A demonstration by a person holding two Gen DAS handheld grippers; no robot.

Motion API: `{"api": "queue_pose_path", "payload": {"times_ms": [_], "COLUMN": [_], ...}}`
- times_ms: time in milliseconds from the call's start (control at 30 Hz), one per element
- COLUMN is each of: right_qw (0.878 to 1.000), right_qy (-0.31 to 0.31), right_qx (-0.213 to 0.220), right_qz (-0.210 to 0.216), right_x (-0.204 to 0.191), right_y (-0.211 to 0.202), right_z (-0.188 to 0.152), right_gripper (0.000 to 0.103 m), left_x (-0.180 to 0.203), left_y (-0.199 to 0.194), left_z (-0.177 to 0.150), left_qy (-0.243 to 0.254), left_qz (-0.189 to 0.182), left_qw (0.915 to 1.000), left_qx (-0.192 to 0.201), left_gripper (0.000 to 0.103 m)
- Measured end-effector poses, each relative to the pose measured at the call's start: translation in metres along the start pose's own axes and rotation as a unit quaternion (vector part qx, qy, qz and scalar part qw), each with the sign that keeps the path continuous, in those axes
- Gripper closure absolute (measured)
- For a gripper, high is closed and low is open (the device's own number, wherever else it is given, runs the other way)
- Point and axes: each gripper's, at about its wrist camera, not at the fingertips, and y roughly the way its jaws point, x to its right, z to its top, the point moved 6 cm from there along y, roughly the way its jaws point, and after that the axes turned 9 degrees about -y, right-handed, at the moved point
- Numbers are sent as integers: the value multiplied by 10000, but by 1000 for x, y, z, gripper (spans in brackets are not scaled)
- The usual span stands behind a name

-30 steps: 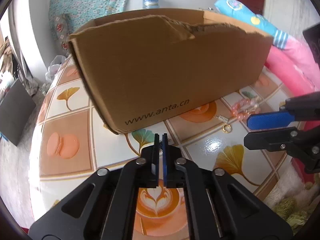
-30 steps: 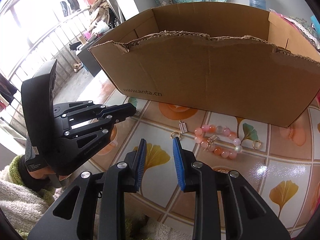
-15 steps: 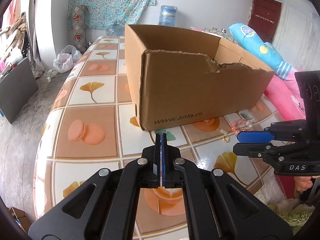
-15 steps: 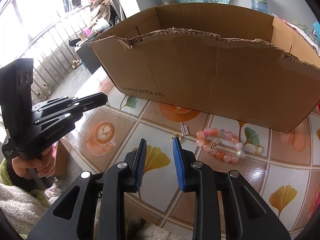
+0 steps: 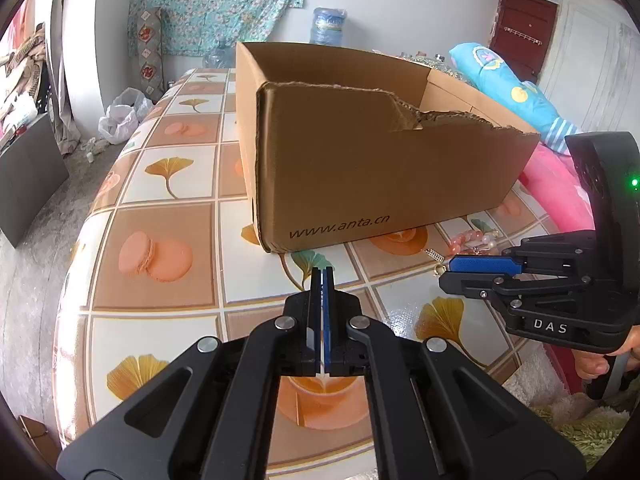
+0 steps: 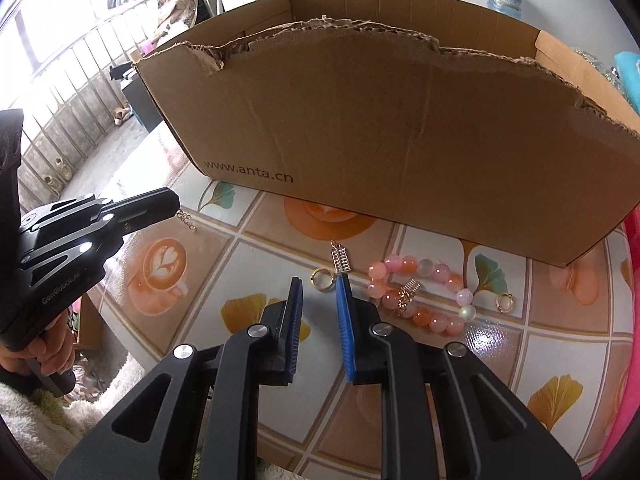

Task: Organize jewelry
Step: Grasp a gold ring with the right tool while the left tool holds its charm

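Right wrist view: left gripper (image 6: 176,210), withdrawn from the box (image 6: 400,128), pinches a thin chain (image 6: 187,222); right gripper (image 6: 318,286) gapes just short of 1 ring (image 6: 322,280).

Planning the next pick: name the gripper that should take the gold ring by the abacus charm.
Right: the open right gripper faces the gold ring; the left gripper is shut on a chain.

The cardboard box (image 5: 384,184) reads "www.anta.cn" on its side. The right gripper (image 5: 472,270) body reads "DAS". The left gripper (image 6: 176,208) reads "GenRobot.AI".
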Motion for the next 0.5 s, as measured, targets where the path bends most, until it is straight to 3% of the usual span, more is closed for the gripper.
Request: {"api": "queue_pose_path", "payload": {"times_ms": [433, 500], "right_qw": [9994, 9995], "right_qy": [-220, -209], "right_qx": [10, 15], "right_qz": [-253, -247], "right_x": [-9, -10], "right_y": [7, 8], "right_z": [13, 14], "right_gripper": [86, 90], "left_x": [-5, -5], "left_y": [1, 1], "left_z": [-1, -1], "left_qy": [-71, -72], "left_qz": [-11, -14], "left_qw": [10000, 10000], "left_qx": [-46, -39], "left_gripper": [103, 103]}}
